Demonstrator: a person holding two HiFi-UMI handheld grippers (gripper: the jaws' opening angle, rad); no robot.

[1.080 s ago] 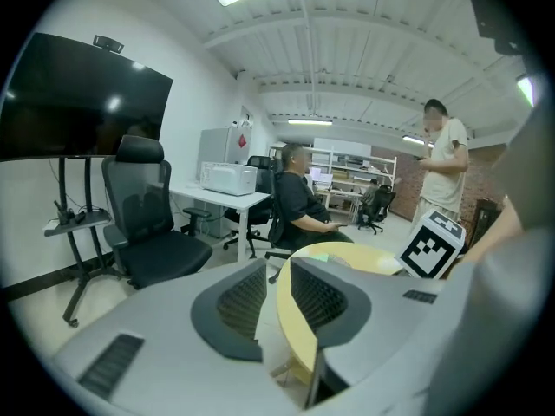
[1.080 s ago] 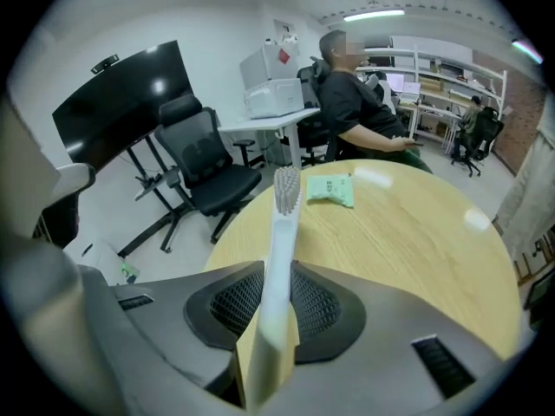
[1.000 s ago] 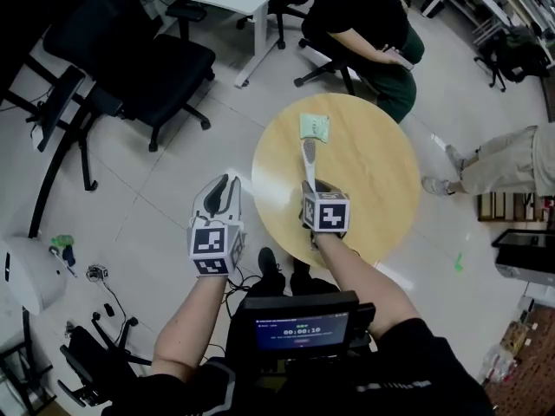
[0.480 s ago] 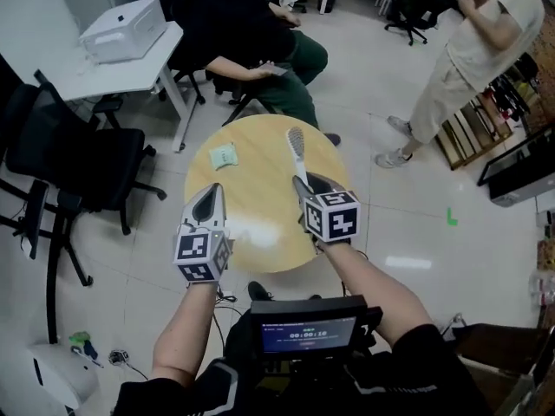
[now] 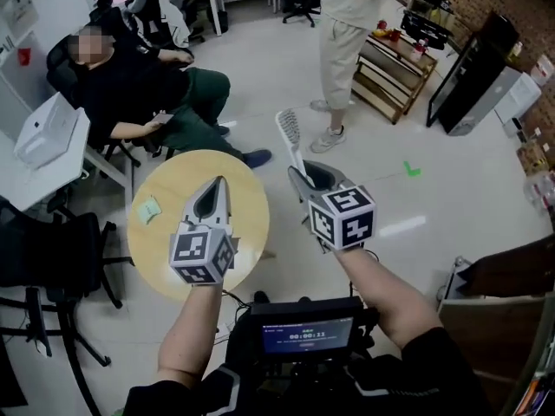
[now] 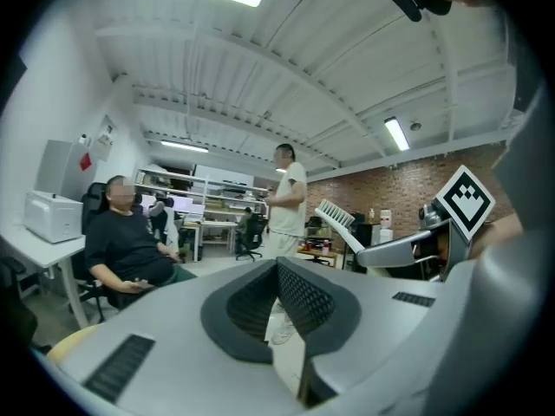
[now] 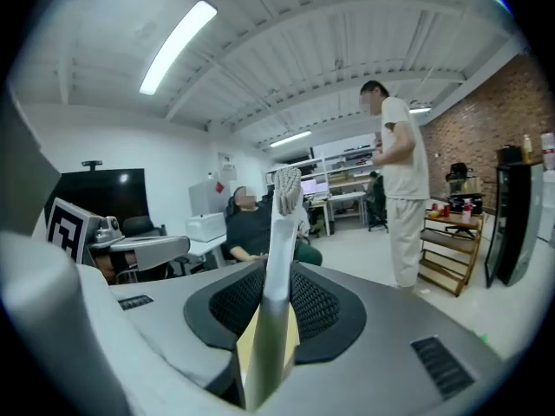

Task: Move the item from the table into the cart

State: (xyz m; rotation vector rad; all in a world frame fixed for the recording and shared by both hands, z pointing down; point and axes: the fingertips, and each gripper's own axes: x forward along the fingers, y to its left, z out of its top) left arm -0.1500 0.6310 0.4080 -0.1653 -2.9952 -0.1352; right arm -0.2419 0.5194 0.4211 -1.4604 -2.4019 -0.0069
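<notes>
Office floor's under the brush [image 5: 294, 150] now, past the surface's [image 5: 247, 211] right edge, with the right gripper's [image 5: 301, 174] fingers [image 7: 319, 306] clamped on its handle. Left gripper's [image 5: 218, 189] fingers [image 6: 299, 297] are pressed together, empty. Green packet [image 5: 148, 209] sits by the surface's left edge. Can't spot a cart, so I'd say the drop-off's left.

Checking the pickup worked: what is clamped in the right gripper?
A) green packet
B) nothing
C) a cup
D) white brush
D: the right gripper is closed on the handle of the white brush, bristle head sticking out beyond; the green packet lies on the round table.
</notes>
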